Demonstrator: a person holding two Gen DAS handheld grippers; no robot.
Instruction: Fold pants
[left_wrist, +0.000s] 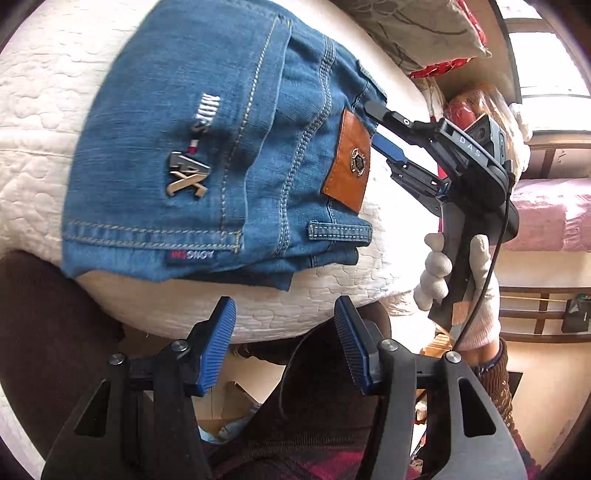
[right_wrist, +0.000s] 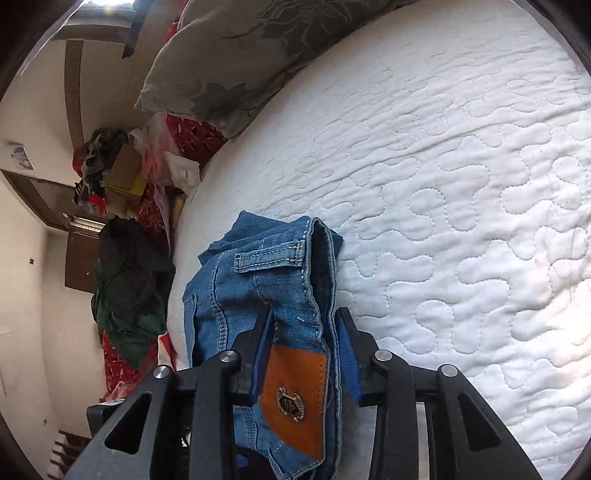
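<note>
Folded blue jeans (left_wrist: 184, 147) lie on a white quilted mattress (left_wrist: 37, 110), back pocket and metal logo facing up. Near the mattress's front edge my left gripper (left_wrist: 284, 310) stands open, clear of the jeans, with nothing between its fingers. My right gripper (left_wrist: 373, 123) comes in from the right at the waistband, by the brown leather patch (left_wrist: 349, 162). In the right wrist view the waistband of the jeans (right_wrist: 258, 280) and the patch (right_wrist: 295, 391) sit loosely between the spread fingers of the right gripper (right_wrist: 306, 317). A white-gloved hand (left_wrist: 436, 273) holds the right gripper's handle.
A grey flowered pillow (right_wrist: 240, 55) lies at the head of the mattress (right_wrist: 443, 184). Beside the bed are piled dark green clothes (right_wrist: 129, 288), boxes and red fabric. A pink-covered bed (left_wrist: 546, 210) stands at the far right. The person's dark lap is under the left gripper.
</note>
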